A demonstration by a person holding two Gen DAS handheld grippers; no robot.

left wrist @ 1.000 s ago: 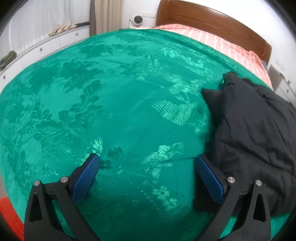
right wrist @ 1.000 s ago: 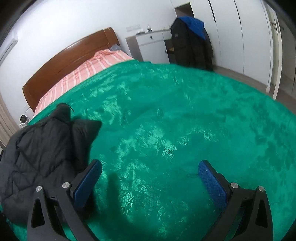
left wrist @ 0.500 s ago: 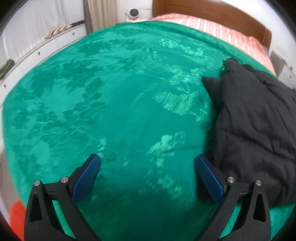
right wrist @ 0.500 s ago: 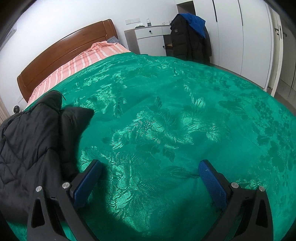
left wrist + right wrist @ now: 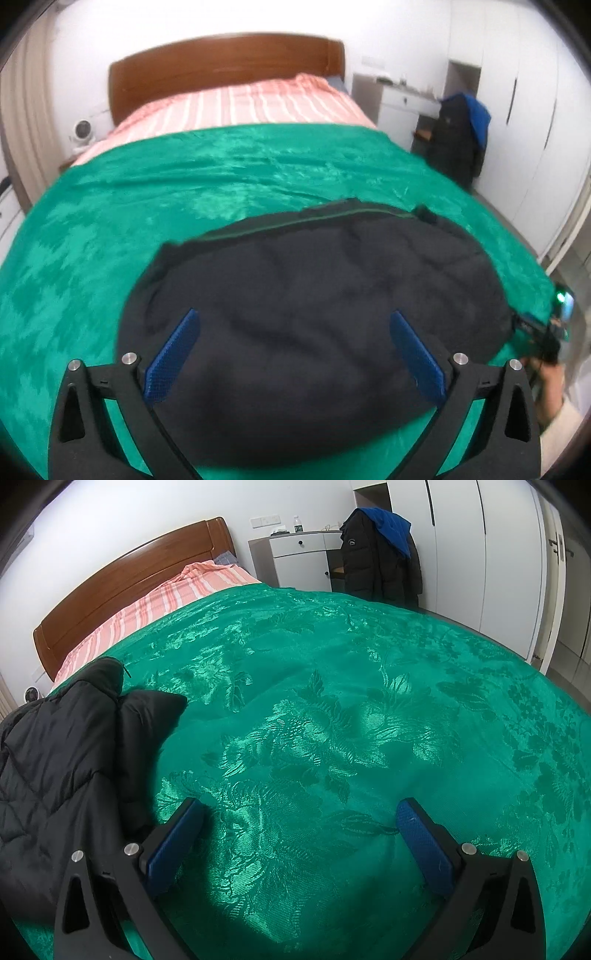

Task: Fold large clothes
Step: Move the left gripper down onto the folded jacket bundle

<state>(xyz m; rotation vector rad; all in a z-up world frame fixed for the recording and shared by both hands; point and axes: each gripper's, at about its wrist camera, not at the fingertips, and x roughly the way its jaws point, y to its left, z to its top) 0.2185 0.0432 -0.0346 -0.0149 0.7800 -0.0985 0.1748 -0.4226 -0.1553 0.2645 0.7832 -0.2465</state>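
A black quilted jacket [image 5: 317, 314] lies bunched on the green bedspread [image 5: 110, 229], filling the middle of the left wrist view. My left gripper [image 5: 295, 354] hovers over its near part, open, with nothing between its blue pads. In the right wrist view the same jacket [image 5: 62, 768] lies at the left. My right gripper [image 5: 299, 842] is open above bare green bedspread [image 5: 351, 720], just right of the jacket's edge. At the right edge of the left wrist view, a hand holds the other gripper [image 5: 554, 332].
A wooden headboard [image 5: 225, 62] and pink striped bedding [image 5: 240, 107] lie at the far end. A white cabinet [image 5: 303, 561] and a chair draped with a dark coat and blue hood [image 5: 380, 554] stand beyond the bed. White wardrobes [image 5: 491, 554] line the right wall.
My left gripper has swung right and now faces the headboard with the jacket under it, where before it was over bare bedspread. The right gripper has barely moved.
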